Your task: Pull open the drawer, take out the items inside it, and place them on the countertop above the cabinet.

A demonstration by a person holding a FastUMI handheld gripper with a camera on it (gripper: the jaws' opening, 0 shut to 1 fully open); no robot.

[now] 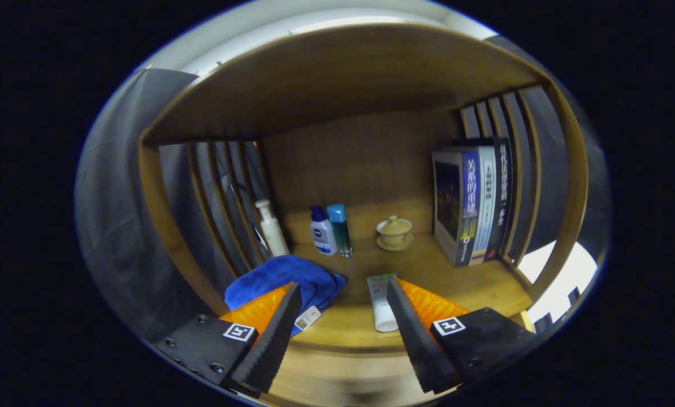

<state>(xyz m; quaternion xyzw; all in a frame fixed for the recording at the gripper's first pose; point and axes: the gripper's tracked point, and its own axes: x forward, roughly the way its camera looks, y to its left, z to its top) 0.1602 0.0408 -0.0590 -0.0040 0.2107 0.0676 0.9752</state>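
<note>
I am holding the gripper (pixel 343 316) released, fingers spread and grasping nothing, before the countertop (pixel 428 271). The white tube (pixel 381 305) is lying at the countertop's front edge, against the right finger. It is looking light, soft and slippery; I would pinch mid-body. Blue cloth (pixel 292 280) beside the left finger.

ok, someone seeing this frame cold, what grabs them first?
Probably the open gripper, its two black toothed fingers spread wide with nothing between them. Next the blue cloth bunched on the countertop by the left finger, and the white tube lying against the right finger. Beyond them stand books at the right, a lidded cup and three bottles at the back.
</note>
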